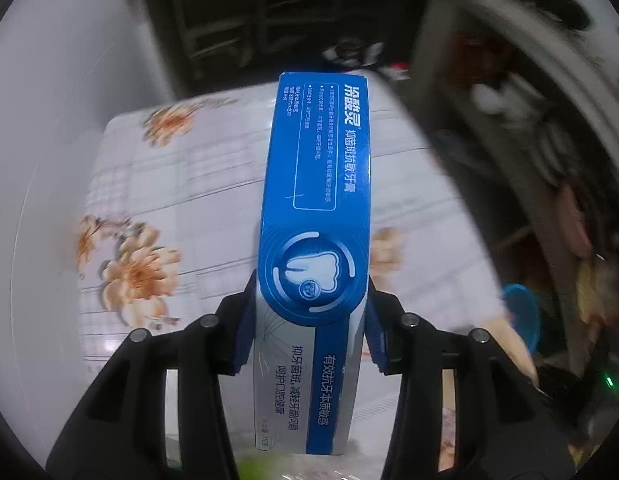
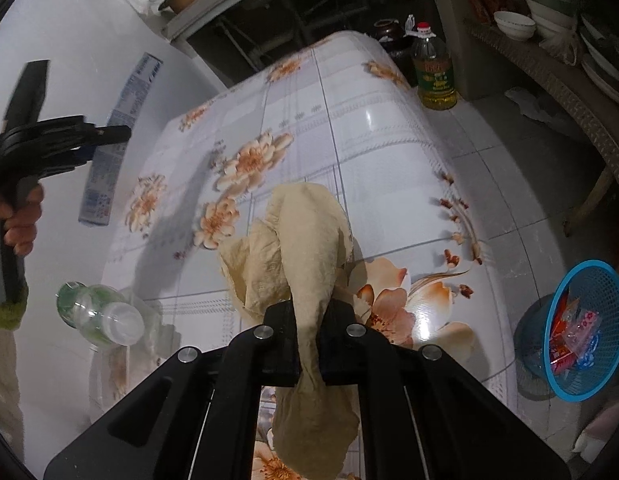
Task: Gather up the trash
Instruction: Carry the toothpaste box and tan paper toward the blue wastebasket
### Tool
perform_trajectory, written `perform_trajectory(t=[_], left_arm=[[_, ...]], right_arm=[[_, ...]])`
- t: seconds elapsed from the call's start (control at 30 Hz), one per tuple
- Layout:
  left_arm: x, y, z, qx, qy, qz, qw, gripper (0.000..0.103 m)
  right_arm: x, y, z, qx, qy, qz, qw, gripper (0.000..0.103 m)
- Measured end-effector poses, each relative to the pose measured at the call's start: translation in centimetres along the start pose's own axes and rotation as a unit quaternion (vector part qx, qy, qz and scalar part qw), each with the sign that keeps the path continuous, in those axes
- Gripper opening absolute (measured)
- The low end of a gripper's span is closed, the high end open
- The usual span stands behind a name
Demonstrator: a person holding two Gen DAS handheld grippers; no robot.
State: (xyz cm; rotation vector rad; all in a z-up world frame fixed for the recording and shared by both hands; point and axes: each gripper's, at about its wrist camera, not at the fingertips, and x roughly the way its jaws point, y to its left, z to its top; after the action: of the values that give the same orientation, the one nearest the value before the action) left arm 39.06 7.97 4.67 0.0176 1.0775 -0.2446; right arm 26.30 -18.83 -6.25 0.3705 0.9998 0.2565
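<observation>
My left gripper [image 1: 311, 320] is shut on a blue and silver toothpaste box [image 1: 315, 208], holding it lengthwise in the air above the floral table [image 1: 169, 184]. The same box [image 2: 113, 148] and left gripper [image 2: 105, 136] show at the left of the right wrist view. My right gripper [image 2: 311, 344] is shut on a crumpled beige paper napkin [image 2: 297, 248], held above the table [image 2: 369, 128]. A blue mesh basket [image 2: 589, 320] with wrappers inside stands on the floor at the right. An empty clear plastic bottle [image 2: 97, 314] lies on the table's near left edge.
A cooking-oil bottle [image 2: 433, 68] and a dark jar [image 2: 387, 30] stand on the floor beyond the table. A wicker shelf with bowls [image 2: 513, 24] is at the right. A white wall runs along the left. The basket also shows in the left wrist view [image 1: 521, 316].
</observation>
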Motion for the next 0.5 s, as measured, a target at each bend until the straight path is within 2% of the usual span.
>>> perform_trajectory(t=[0.13, 0.27, 0.4, 0.5], left_arm=[[-2.6, -4.5, -1.4, 0.030, -0.011, -0.052, 0.9981, 0.044], [-4.7, -9.8, -2.7, 0.065, -0.016, -0.105, 0.9923, 0.044], [-5.4, -14.9, -4.1, 0.096, -0.012, -0.145, 0.9847, 0.043], [-4.9, -19.4, -5.3, 0.123, 0.001, -0.167, 0.9782, 0.044]], right_arm=[[-1.9, -0.5, 0.0, 0.010, -0.018, 0.010, 1.000, 0.006], [-4.5, -1.6, 0.0, 0.025, -0.042, 0.022, 0.999, 0.006], [-7.6, -3.6, -0.7, 0.046, -0.071, 0.026, 0.996, 0.006], [-10.2, -5.9, -1.6, 0.066, -0.092, 0.011, 0.993, 0.006]])
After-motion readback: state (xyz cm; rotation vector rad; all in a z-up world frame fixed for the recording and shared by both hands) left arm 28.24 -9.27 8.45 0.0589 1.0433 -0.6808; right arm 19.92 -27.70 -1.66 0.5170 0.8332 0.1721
